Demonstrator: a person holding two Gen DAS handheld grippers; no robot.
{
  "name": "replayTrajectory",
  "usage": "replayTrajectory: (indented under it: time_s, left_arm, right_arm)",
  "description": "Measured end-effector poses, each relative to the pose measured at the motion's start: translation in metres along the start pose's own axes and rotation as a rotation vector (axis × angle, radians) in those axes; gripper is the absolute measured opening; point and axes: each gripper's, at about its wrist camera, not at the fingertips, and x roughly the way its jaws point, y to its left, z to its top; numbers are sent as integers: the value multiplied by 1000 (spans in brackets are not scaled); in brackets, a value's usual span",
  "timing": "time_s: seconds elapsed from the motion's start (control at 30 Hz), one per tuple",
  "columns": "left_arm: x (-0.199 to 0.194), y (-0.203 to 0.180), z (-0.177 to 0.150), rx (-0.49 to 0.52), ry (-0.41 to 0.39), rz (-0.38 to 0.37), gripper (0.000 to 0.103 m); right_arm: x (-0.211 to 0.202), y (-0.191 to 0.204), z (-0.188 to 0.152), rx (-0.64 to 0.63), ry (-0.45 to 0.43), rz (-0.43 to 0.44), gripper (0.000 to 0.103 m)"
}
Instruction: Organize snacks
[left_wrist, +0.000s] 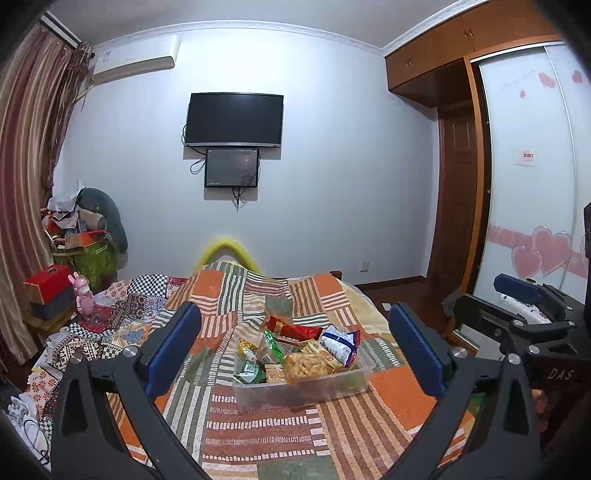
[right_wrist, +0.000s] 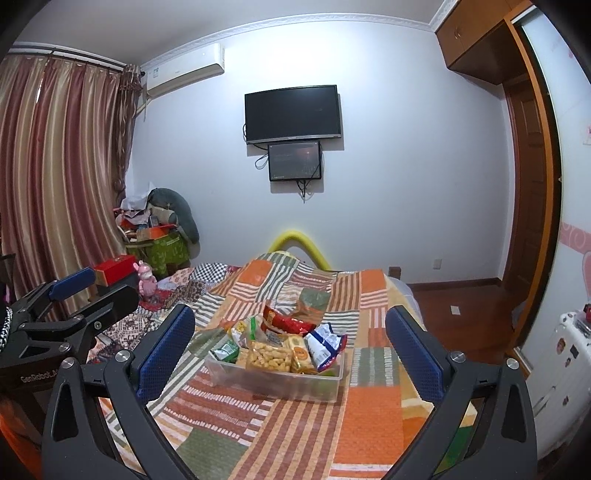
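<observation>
A clear plastic bin (left_wrist: 354, 384) sits on the patchwork bedspread, filled with several snack packs: a red pack (left_wrist: 295, 329), a blue-white bag (left_wrist: 341, 343), a bag of golden puffs (left_wrist: 308, 365) and green packs (left_wrist: 251, 371). The same bin (right_wrist: 328, 384) shows in the right wrist view with the puffs (right_wrist: 267, 356) and red pack (right_wrist: 286, 323). My left gripper (left_wrist: 295, 352) is open and empty, held back from the bin. My right gripper (right_wrist: 290, 354) is open and empty, also short of the bin. Each gripper appears at the edge of the other's view.
The bed (left_wrist: 258, 435) fills the foreground, with rumpled quilts (left_wrist: 110, 325) on its left. A pink toy (left_wrist: 84, 297) and a red box (left_wrist: 48, 286) stand at the left. A wardrobe (left_wrist: 532, 184) and a white suitcase (right_wrist: 561, 369) are on the right.
</observation>
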Motion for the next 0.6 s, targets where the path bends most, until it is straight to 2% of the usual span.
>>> replayTrajectory:
  time_s: [0.6]
  left_arm:
    - [-2, -1, 4, -4, -2, 0, 103]
  right_arm:
    - [-6, 2, 6, -7, -10, -1, 103]
